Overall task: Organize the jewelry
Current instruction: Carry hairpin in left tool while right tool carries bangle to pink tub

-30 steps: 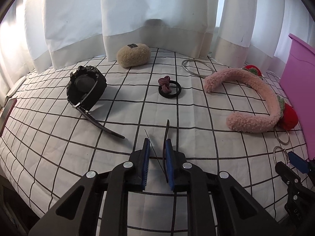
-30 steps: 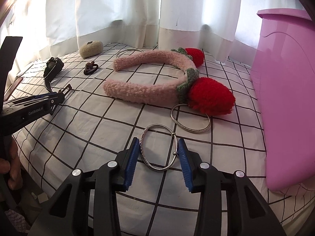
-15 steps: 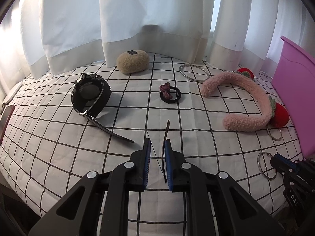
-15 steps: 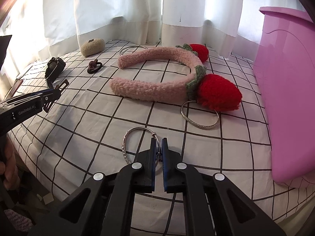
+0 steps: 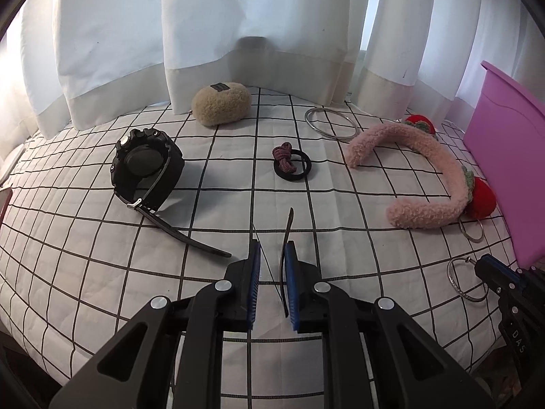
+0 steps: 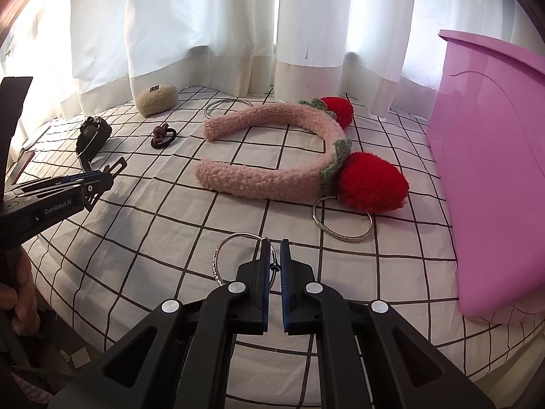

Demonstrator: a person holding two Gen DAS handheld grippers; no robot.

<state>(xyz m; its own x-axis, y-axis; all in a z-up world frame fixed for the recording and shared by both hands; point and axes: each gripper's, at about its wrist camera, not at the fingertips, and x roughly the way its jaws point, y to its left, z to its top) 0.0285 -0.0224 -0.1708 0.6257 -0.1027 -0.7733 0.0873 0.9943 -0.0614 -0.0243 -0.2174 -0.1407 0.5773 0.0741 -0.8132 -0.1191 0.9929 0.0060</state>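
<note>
Left wrist view: our left gripper [image 5: 272, 248] is clamped on a thin dark hair clip [image 5: 285, 255], watch [image 5: 144, 167] far left. Right wrist view: our right gripper [image 6: 275, 248] pinches a silver bangle [image 6: 231, 252] near the strawberry headband [image 6: 282, 156], pink bin [image 6: 494, 177] right.

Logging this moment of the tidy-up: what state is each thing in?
right gripper: shut on near silver bangle
left gripper: shut on thin dark strip
black watch: on its side, strap unbuckled
pink headband: lying flat
pink bin: upright
</note>
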